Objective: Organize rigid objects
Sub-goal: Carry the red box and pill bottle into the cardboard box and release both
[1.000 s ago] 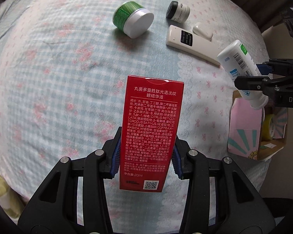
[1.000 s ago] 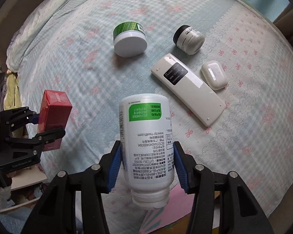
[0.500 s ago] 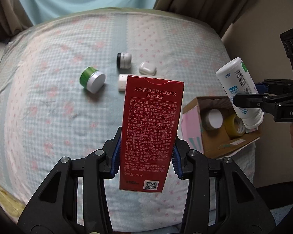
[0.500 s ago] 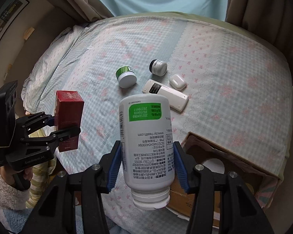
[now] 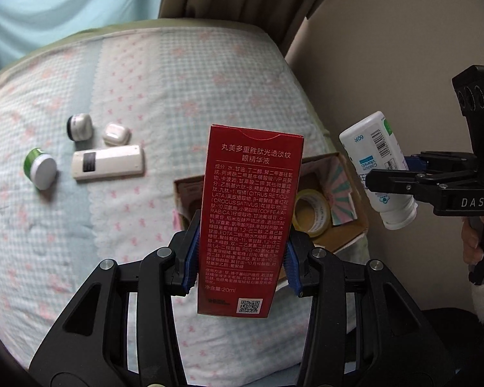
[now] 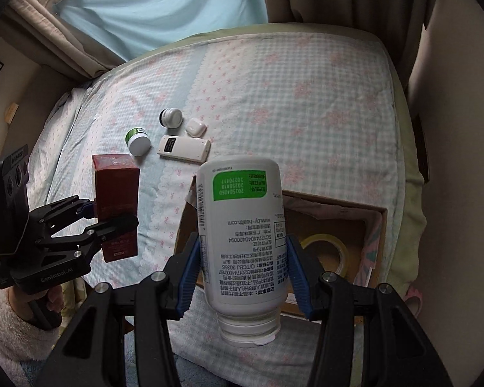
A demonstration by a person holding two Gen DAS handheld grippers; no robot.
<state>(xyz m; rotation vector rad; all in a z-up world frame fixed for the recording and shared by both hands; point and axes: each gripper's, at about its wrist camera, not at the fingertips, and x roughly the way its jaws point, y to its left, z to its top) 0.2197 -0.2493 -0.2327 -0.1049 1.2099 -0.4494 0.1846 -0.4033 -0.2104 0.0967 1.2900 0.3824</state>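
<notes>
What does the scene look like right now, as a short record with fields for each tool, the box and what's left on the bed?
left tool: shut on tall red cardboard carton, held upright
right tool: shut on white plastic supplement bottle, cap toward the camera
open cardboard box: at the bed's edge, holds a yellow tape roll
still on checked bedspread: green-and-white jar, black-capped white jar, white remote control, white earbud case

Tape roll (image 6: 326, 252) in box (image 6: 383, 222) at bed (image 6: 274, 80) edge; remote (image 6: 184, 147), jars beyond.
</notes>
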